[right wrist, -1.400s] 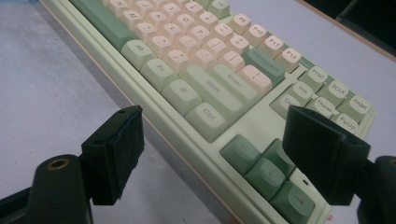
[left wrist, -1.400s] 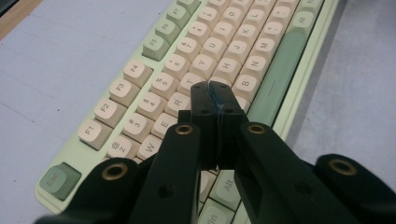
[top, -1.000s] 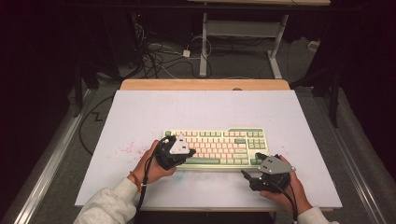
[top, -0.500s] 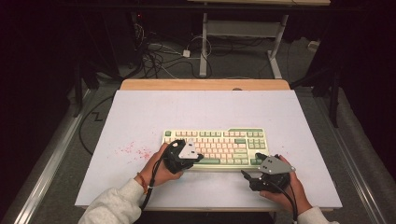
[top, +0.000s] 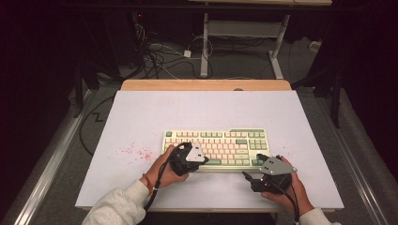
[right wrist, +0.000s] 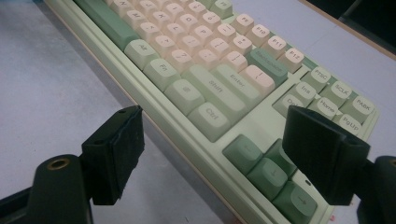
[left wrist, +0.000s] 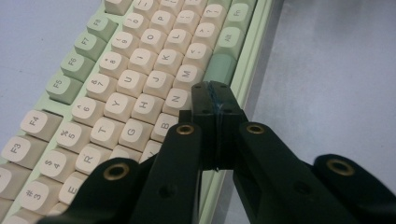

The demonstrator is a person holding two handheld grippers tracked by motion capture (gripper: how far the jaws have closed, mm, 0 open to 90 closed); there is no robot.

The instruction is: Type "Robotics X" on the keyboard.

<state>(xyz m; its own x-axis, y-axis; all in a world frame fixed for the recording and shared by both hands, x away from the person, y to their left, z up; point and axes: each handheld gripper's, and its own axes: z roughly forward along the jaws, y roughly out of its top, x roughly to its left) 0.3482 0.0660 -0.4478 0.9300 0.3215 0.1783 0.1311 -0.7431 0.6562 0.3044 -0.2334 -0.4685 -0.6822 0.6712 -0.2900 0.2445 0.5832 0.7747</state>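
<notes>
Two tongs at the keyboard (top: 216, 146): left tongs (left wrist: 215, 100) closed over its spacebar edge, right tongs (right wrist: 212, 154) wide open near the arrow keys.

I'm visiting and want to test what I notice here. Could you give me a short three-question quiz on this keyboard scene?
1. True or false: the left gripper has its jaws closed together.
2. Which row of the keyboard are the left gripper's tips over? A) the top function row B) the bottom row by the space bar C) the arrow keys
3. Fill in: the right gripper has its jaws ____, with the keyboard's near right corner between them.

Key: 1 true; 2 B; 3 open.
</notes>
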